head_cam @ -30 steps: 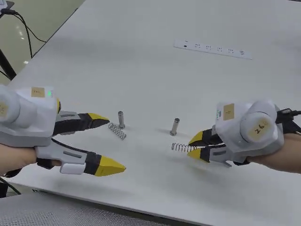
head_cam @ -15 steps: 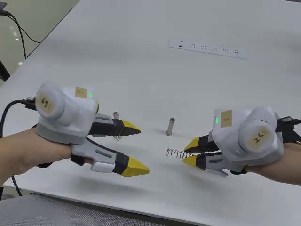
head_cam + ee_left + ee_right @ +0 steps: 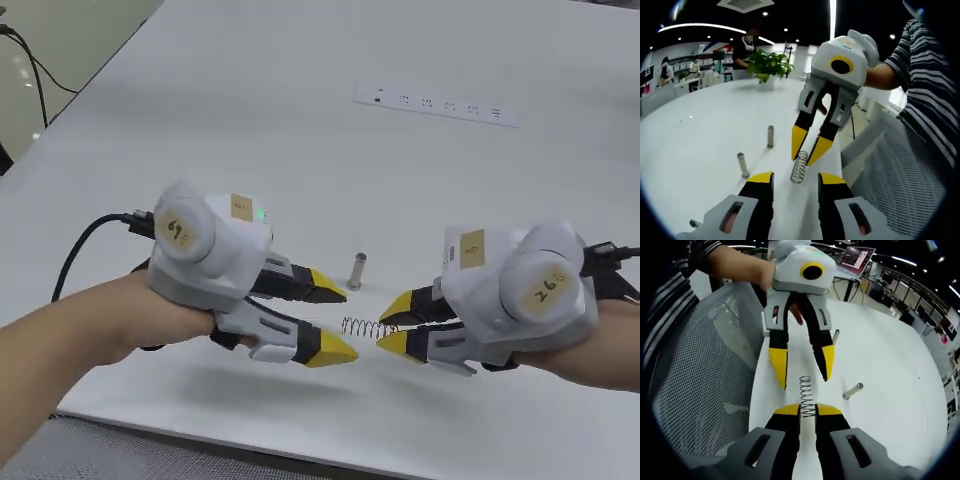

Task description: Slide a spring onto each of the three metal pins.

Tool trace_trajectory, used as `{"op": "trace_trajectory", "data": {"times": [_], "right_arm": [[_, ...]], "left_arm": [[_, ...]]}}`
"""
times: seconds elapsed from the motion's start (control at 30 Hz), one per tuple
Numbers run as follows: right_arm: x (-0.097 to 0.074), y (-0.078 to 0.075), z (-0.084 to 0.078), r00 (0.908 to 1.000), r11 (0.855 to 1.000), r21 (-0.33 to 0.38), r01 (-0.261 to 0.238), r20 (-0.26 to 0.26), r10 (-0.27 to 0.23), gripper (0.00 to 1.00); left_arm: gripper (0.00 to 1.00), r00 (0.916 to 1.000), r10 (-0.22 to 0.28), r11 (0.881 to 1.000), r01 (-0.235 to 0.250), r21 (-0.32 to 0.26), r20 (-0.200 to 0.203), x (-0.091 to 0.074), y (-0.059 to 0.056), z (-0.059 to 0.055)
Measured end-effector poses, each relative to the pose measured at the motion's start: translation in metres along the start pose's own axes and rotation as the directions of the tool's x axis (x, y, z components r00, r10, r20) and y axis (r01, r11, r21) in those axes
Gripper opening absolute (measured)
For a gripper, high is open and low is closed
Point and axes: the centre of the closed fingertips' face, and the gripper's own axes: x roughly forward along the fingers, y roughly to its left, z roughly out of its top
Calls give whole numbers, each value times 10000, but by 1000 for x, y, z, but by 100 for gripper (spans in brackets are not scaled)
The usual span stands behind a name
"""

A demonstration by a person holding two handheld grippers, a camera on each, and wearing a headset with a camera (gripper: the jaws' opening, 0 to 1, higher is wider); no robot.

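Spring (image 3: 806, 387) end lies hidden within right claw (image 3: 807, 410) pinch.

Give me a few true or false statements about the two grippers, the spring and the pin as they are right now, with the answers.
1. The right gripper is shut on one end of a spring. True.
2. The left gripper is shut on the same spring. False: its jaws are open, with their tips near the spring's free end.
3. The spring sits on the pin. False: the spring is held out level from the right gripper, apart from the pin, which stands upright and bare behind it.
4. A power strip lies on the table beyond the pin. True.
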Motion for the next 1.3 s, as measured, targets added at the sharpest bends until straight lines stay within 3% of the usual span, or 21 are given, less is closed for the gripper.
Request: {"op": "trace_trajectory", "data": {"times": [0.27,0.47,0.77,1.1,1.3], "right_arm": [[-6,-2,4,9999,10000,-47,18,123,-17,7],[-10,-5,5,9999,10000,-16,26,134,-25,7],[-10,-2,4,10000,9999,-127,-66,59,67,7],[-10,0,4,9999,9997,-203,-146,81,148,7],[-9,6,5,9988,9992,-261,-304,370,313,8]], "left_arm": [[15,9991,-209,9997,204,123,356,5,-3,7],[10,9993,-228,9995,221,236,300,9,-5,6],[5,9983,-206,9995,191,263,549,11,-3,11],[3,9984,-327,9985,307,444,469,11,-7,8],[3,9973,-649,9958,625,674,341,9,-13,6]]}}
